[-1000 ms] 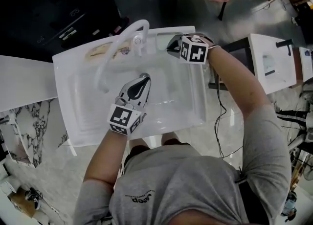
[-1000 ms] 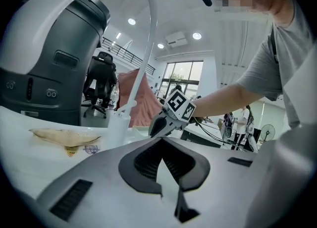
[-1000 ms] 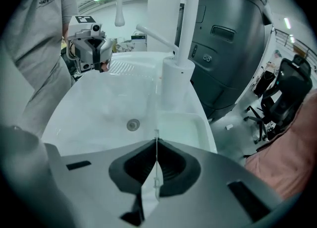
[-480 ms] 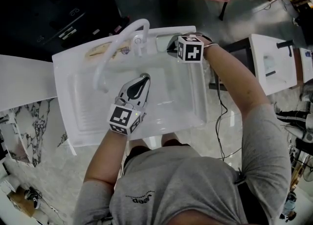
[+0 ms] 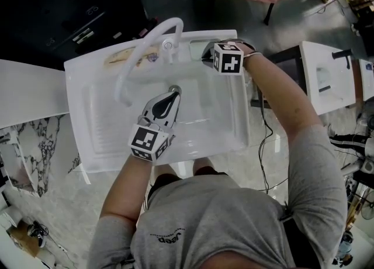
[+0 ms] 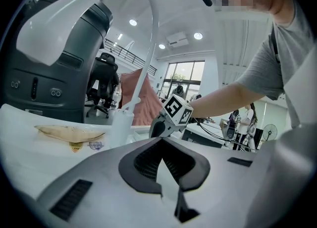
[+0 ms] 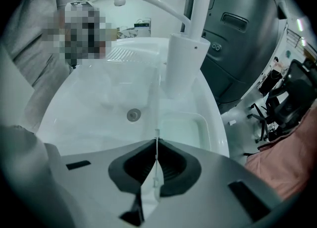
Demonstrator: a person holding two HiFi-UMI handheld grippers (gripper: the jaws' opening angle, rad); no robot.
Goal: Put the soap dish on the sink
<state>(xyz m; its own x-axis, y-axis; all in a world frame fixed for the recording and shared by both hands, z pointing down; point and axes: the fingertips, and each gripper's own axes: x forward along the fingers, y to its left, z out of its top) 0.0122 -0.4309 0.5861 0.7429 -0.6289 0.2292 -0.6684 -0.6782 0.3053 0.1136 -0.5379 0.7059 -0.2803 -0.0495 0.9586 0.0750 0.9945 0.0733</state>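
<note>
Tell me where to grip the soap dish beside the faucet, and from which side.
Best grip the soap dish by its thin side wall, from above, one jaw inside and one outside. It is a shallow open tray lying flat by the faucet, so only that upright wall fits. The right gripper has that wall between its opening jaws.

White sink [image 5: 87,139], upright white faucet [image 7: 181,68] on its back ledge, tan leaf-shaped dish [image 6: 69,133] on one side of it, pale rectangular soap dish [image 7: 184,129] on the other.
</note>
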